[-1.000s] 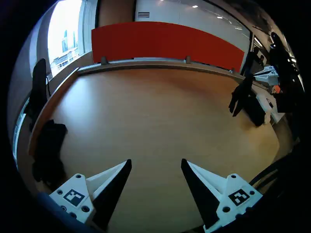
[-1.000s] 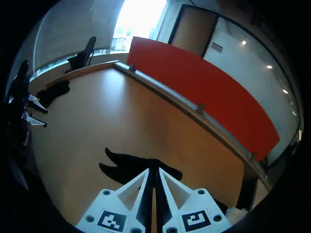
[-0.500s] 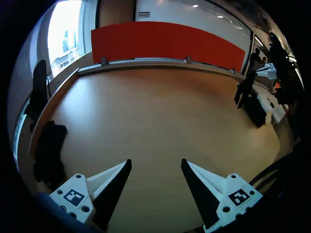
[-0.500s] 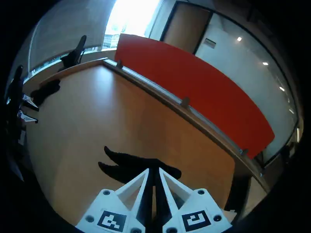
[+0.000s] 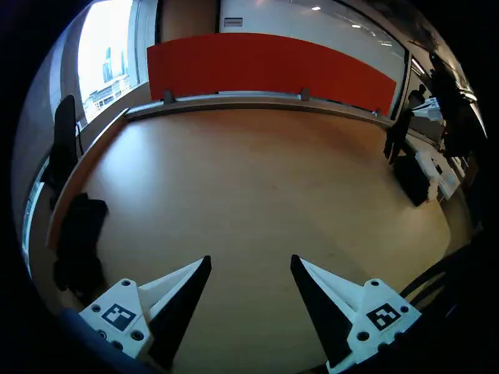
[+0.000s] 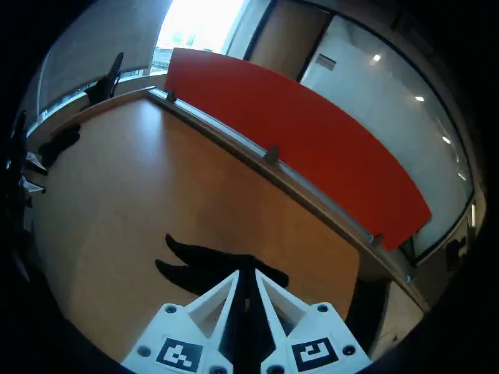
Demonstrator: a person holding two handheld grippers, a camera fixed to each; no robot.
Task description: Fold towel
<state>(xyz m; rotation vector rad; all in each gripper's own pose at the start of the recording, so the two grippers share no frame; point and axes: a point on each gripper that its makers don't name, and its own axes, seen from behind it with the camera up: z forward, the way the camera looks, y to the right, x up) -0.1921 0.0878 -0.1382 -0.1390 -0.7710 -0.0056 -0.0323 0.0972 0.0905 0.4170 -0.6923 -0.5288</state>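
Where the right gripper point(image 6: 247, 275) comes to its tips, the two white fingers stand almost together with only a thin slit between them. Dark cloth is pinched in that slit: the towel point(image 6: 206, 267). Jaws clenched on it. The cloth spreads out ahead of and to the left of the tips as a black, ragged shape with two pointed lobes. Whether it touches the table point(image 6: 156, 181) beneath or hangs just above it, I cannot tell.

Left gripper point(image 5: 249, 258): jaws released, set wide apart, nothing between them and nothing touched. Bare wooden tabletop shows through the gap. Each finger base carries a square black-and-white marker.

Outward, left gripper view: towel seen again as a narrow dark strip point(image 5: 397, 134) hanging upright at the table's far right edge, well apart from the open jaws. What holds it there is too small and dark to make out. A second dark bundle point(image 5: 78, 234) lies at the table's left edge, beside a black chair point(image 5: 63, 140).

Beyond the table, along its far edge, runs a low rail, and behind that a long red partition point(image 5: 268, 62). Bright window point(image 5: 106, 65) to the left, glass wall with ceiling lights behind.

Right gripper view: white finger tips of the left gripper show small at the far left, near the table edge.
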